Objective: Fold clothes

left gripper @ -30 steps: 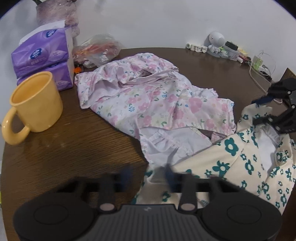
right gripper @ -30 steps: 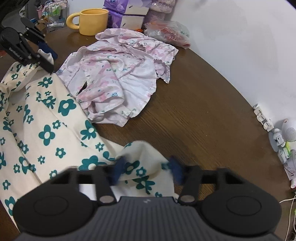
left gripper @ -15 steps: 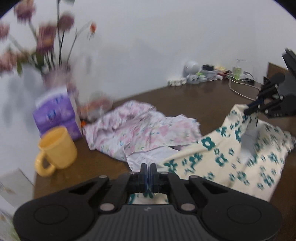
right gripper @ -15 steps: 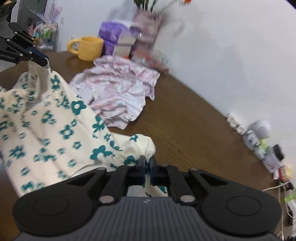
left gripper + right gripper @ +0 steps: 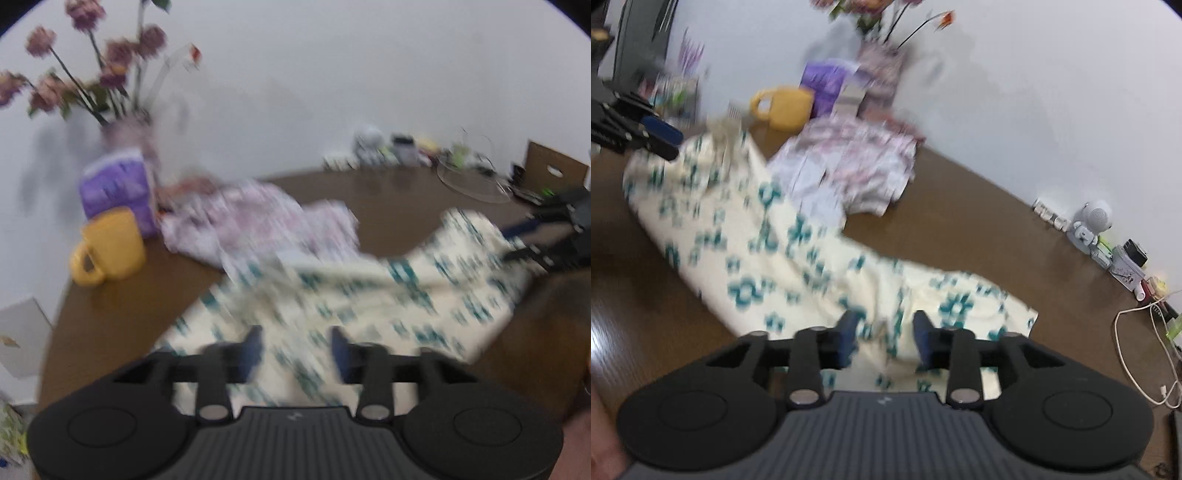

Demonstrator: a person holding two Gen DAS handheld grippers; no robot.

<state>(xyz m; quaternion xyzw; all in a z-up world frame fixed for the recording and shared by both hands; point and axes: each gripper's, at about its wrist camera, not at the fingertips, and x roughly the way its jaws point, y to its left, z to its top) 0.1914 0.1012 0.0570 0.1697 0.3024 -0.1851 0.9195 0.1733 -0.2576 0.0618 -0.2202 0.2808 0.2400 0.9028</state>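
left gripper [image 5: 295,350]: jaws spread, holding nothing | right gripper [image 5: 884,334]: jaws spread, released | cream green-flowered garment [image 5: 783,254] lies beneath both, blurred

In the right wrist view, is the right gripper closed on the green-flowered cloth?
No: the right gripper has its fingers spread apart, with the green-flowered cloth lying loose between them.
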